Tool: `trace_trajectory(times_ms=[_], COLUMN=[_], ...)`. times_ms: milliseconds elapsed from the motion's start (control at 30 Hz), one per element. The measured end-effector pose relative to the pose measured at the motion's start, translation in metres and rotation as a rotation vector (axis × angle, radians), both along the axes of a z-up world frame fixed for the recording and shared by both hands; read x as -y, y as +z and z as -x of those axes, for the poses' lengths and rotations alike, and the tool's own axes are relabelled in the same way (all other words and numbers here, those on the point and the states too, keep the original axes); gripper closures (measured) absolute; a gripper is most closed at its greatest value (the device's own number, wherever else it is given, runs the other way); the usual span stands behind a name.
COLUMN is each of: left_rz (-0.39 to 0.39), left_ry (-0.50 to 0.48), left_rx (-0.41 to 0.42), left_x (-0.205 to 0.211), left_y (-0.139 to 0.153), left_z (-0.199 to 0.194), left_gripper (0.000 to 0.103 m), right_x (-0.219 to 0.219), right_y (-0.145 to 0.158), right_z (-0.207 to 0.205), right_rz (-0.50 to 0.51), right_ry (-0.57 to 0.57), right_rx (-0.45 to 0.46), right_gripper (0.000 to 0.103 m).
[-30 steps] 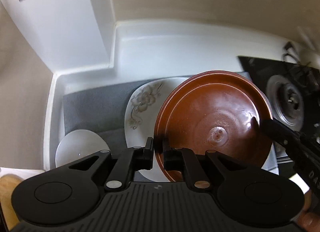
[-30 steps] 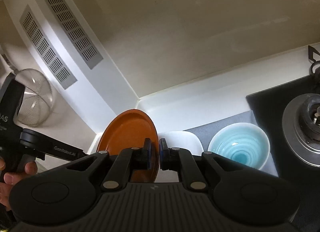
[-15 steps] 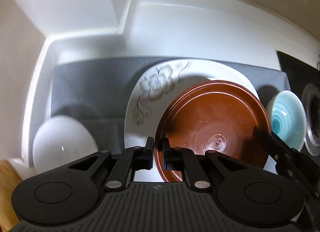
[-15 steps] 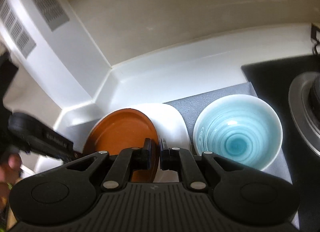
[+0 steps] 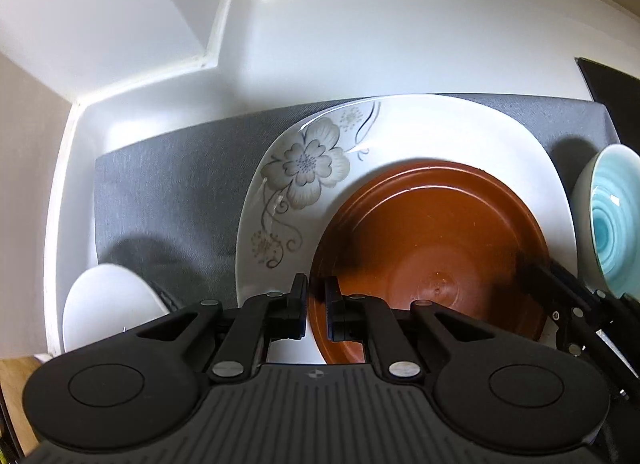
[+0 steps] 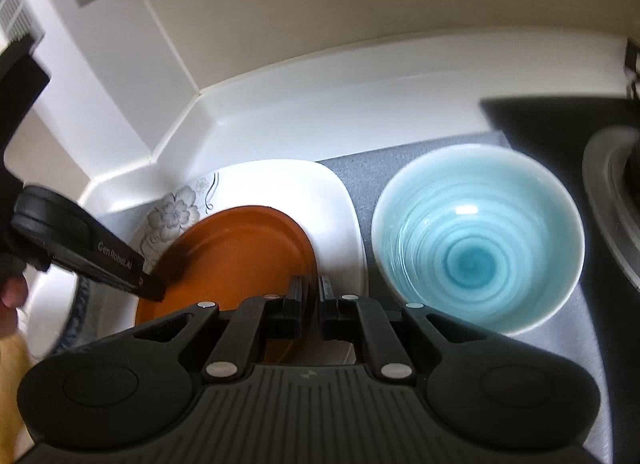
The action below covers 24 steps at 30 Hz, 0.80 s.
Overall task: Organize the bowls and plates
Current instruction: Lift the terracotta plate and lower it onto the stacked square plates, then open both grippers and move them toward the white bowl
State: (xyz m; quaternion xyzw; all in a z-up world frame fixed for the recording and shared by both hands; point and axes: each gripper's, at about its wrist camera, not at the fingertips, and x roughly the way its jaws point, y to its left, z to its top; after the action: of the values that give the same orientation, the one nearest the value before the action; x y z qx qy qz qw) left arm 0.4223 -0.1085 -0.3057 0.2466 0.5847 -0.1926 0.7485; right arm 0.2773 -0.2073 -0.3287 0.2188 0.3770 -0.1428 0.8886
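Note:
A brown plate [image 5: 432, 248] hangs low over a white square plate with a grey flower print [image 5: 312, 168], which lies on a grey mat [image 5: 168, 176]. My left gripper [image 5: 316, 298] is shut on the brown plate's near-left rim. My right gripper [image 6: 309, 298] is shut on the opposite rim of the brown plate [image 6: 236, 248], and it shows in the left wrist view as a black finger at the right [image 5: 560, 284]. A light blue bowl [image 6: 476, 240] sits on the mat to the right of the white square plate [image 6: 332, 200]. I cannot tell whether the brown plate touches the white one.
A white bowl [image 5: 108, 304] stands at the mat's near-left corner. The white counter [image 5: 360, 44] meets a wall corner behind. A black stove top with a burner [image 6: 612, 200] lies to the right. A hand [image 6: 10, 300] holds the left gripper at the left edge.
Both grippers have come down with the brown plate, from well above the counter to just over the white flower plate. The plate has levelled out. The blue bowl now looms larger.

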Motion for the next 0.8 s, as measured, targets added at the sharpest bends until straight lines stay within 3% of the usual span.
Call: trace_trajectory(times_ms=[133,167,233,267,367,467,500,567,700,800], left_rz=[0.024,0.054,0.109,0.128,0.193,0.244,0.257,0.29,0.341,0.385], left_ry=[-0.024,-0.021,-0.024,-0.027,-0.072,-0.06,-0.031,0.027,0.136,0.149], left_rx=[0.044,0.034,0.011,0.012,0.071,0.14,0.15,0.157,0.27,0.341], left_x=[-0.001,-0.004,-0.012,-0.018,-0.037,-0.064,-0.077,-0.106,-0.172,-0.214], left_y=[0.004,0.009,0.021,0.03,0.063,0.09,0.096,0.107,0.125,0.13], left_z=[0.008,0.007,0.009,0.01,0.019,0.021,0.023,0.024,0.029,0.033], left_gripper=[0.092,0.088,0.07,0.056,0.045,0.031,0.03,0.031,0.031,0.032], right_x=[-0.001,0.0,0.003,0.003,0.002,-0.004,-0.008,-0.018,-0.038,-0.056], right_y=[0.004,0.005,0.011,0.014,0.023,0.033,0.038,0.049,0.07,0.079], right_z=[-0.001,0.003,0.016,0.023,0.038,0.046,0.049,0.055,0.059,0.046], right_rz=[-0.005,-0.016,-0.044,-0.054,-0.049,-0.063,-0.059,-0.035,-0.056,-0.114], right_ry=[-0.02,-0.035,-0.057,-0.066,-0.084,-0.041,-0.019,0.022,0.101,0.173], right_rx=[0.004,0.021,0.095,0.122,0.145,0.163,0.172,0.196,0.257,0.241], right_gripper=[0.09,0.079,0.056,0.047,0.034,0.031,0.03,0.017,0.01,0.007])
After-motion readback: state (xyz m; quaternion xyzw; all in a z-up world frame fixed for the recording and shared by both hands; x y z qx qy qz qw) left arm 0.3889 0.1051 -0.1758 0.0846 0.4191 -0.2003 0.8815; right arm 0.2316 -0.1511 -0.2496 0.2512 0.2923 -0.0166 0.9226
